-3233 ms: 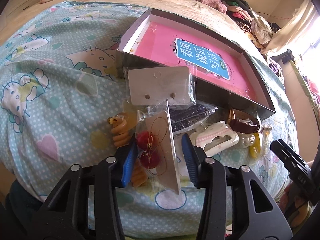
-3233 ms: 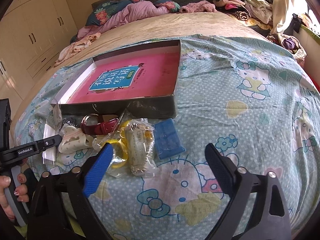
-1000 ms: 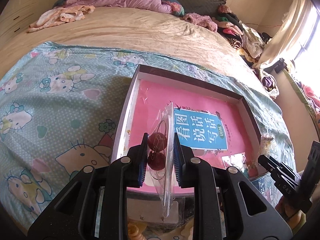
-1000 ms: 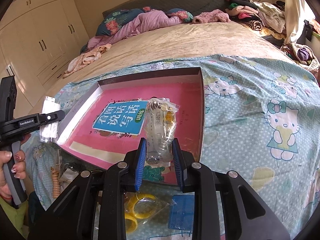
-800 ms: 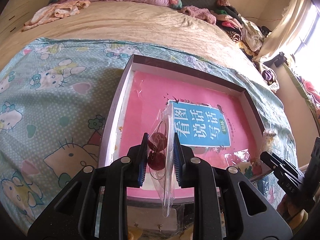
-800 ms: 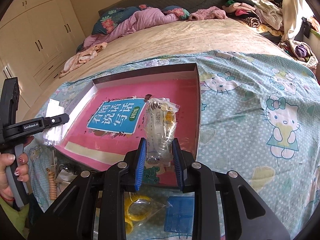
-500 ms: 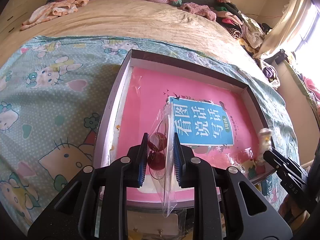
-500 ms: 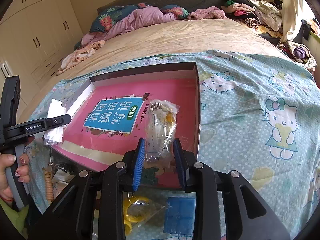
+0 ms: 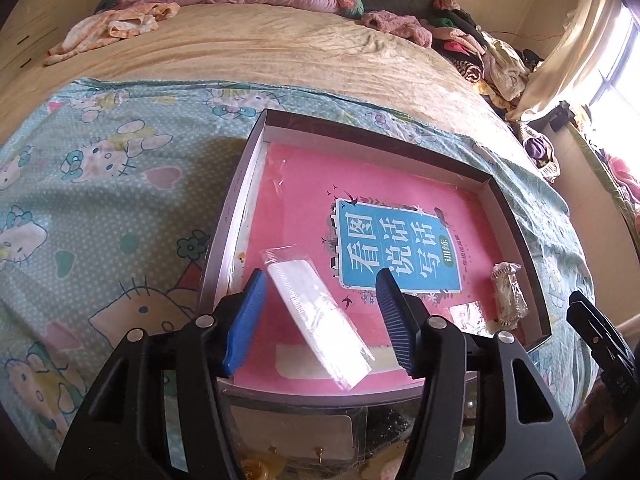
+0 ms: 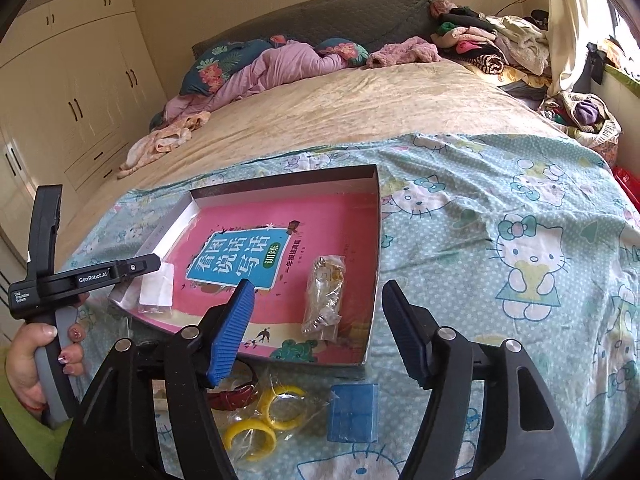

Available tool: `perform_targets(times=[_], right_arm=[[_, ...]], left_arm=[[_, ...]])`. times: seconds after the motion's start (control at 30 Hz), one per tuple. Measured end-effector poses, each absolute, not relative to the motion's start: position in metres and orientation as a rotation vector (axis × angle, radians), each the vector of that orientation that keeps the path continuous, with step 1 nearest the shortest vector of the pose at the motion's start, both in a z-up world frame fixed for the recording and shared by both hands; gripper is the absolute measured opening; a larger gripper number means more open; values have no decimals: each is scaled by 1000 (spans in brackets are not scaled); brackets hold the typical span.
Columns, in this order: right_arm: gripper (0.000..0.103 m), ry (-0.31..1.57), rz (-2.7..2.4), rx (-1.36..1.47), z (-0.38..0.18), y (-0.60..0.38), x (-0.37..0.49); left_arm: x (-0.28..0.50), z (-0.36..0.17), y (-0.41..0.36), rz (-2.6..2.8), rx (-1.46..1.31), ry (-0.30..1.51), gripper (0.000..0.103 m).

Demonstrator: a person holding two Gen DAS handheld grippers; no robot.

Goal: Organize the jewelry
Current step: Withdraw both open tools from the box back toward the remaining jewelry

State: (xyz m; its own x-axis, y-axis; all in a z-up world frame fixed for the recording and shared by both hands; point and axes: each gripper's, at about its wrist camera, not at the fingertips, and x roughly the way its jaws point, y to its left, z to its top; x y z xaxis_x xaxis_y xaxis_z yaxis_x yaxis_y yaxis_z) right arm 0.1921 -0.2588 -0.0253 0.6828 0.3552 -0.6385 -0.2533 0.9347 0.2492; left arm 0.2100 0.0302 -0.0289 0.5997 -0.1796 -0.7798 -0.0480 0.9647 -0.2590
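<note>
A shallow open box (image 9: 256,148) (image 10: 376,216) with a pink book lining its floor lies on the bed. My left gripper (image 9: 320,312) is open above the box's near left corner; a clear packet on a white card (image 9: 316,316) lies loose in the box between its jaws and also shows in the right wrist view (image 10: 157,289). My right gripper (image 10: 316,324) is open over the near right side; a clear bag of pale jewelry (image 10: 325,298) (image 9: 508,294) lies in the box ahead of it.
In front of the box lie yellow rings in a bag (image 10: 264,420), a blue case (image 10: 353,413), a dark red strap (image 10: 234,396) and an earring card (image 9: 296,436). The Hello Kitty sheet (image 10: 520,248) spreads right; clothes are piled at the bed's far end.
Both grippers have opened. The earring packet dropped from the left gripper into the box, and the bag of pale jewelry dropped from the right gripper into the box.
</note>
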Motion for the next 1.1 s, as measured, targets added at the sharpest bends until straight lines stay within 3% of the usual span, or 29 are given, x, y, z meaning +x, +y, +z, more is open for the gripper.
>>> perform_targets(times=[0.13,0.33,1.1], right_arm=[[75,721,341,149,-17,-260,183],[76,686,357,149,-2,-259,170],[76,615,422,113,31,-244,124]], left_arm=[[201,-14,32,-73,-264,892,65],[184,11,39,-54,-274,840,93],[113,45,54,-63,-301,756,93]])
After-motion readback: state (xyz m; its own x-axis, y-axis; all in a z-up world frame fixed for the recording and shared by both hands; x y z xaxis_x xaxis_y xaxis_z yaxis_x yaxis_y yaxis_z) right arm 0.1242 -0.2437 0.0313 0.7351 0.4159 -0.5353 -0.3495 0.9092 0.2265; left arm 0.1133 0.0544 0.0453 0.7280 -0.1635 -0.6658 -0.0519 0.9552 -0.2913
